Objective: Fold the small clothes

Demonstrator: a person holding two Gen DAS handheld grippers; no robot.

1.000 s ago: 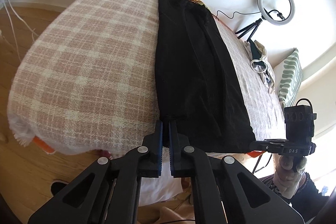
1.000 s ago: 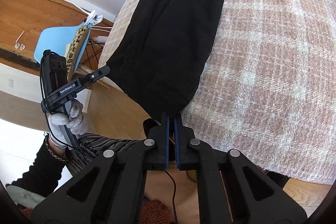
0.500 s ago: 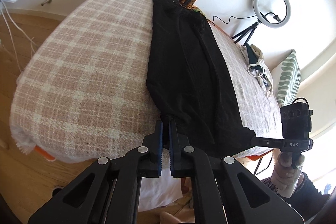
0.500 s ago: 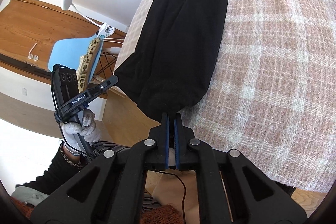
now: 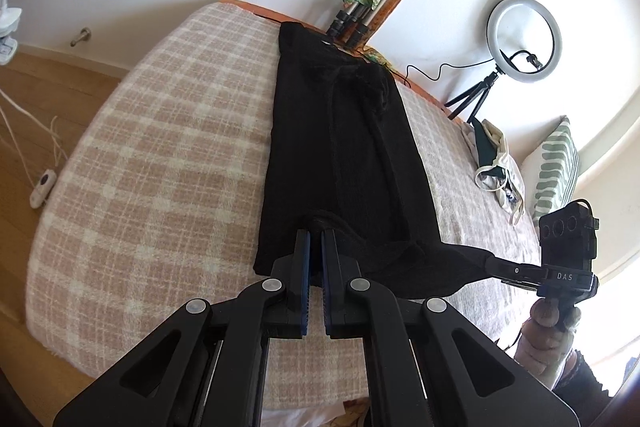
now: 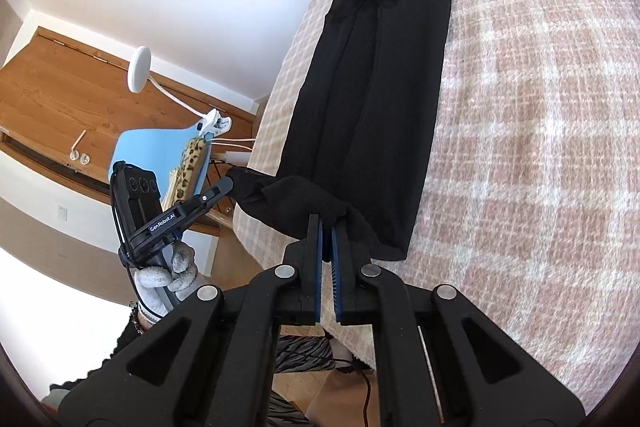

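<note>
Long black garment (image 5: 344, 163) laid lengthwise on plaid blanket (image 5: 160, 167) over the bed, far end up by the wall, near hem lifted off the blanket. Left hand-held gripper (image 5: 315, 239) clamped on one near corner of the hem, cloth bunched between the blue pads. Right hand-held gripper (image 6: 327, 227) pinched on the other near corner, jaws almost together with fabric caught between. In the right wrist view, left hand-held gripper (image 6: 228, 183) visible off to the side, hem stretched slack between the two. Fabric looks thin, soft, limp, light: sags and creases wherever unsupported, likely slides easily over the woolly blanket. Best hold judged to be the two hem corners, as now, kept level and apart so the edge stays straight when carried toward the far end. Risk: a thin bite may slip out. Ring light (image 5: 524, 39) and small pile of clothes (image 5: 496, 163) well apart from the garment.
</note>
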